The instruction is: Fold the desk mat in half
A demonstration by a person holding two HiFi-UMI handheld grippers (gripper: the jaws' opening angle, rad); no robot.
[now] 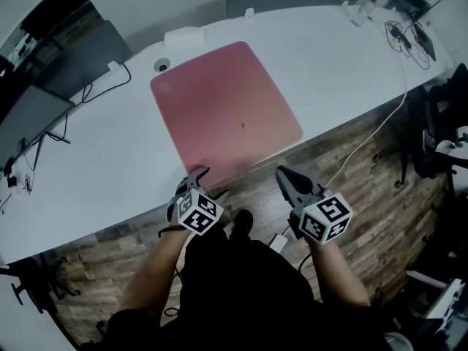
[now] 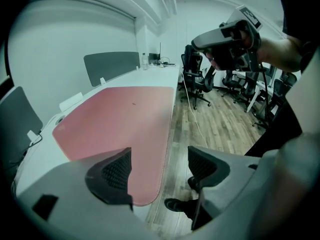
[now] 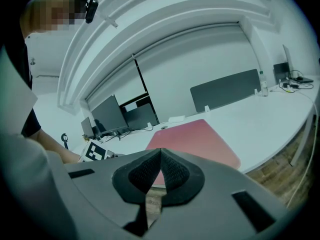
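The pink desk mat (image 1: 227, 108) lies flat and unfolded on the white table (image 1: 102, 145), its near edge along the table's front rim. My left gripper (image 1: 199, 175) hovers at the mat's near left corner, pointing steeply down. In the left gripper view its jaws (image 2: 160, 171) stand wide open, one over the mat (image 2: 120, 119), the other over the floor, touching nothing. My right gripper (image 1: 282, 172) is shut and empty, off the table's front edge near the mat's near right corner. In the right gripper view its closed pads (image 3: 160, 171) sit before the mat (image 3: 195, 136).
A small round white device (image 1: 162, 65) and a white block (image 1: 183, 35) sit just beyond the mat's far edge. Cables (image 1: 95, 86) and dark monitors (image 1: 29, 115) crowd the table's left; more cables (image 1: 409, 42) at far right. Office chairs (image 2: 197, 76) stand on the wooden floor (image 1: 365, 189).
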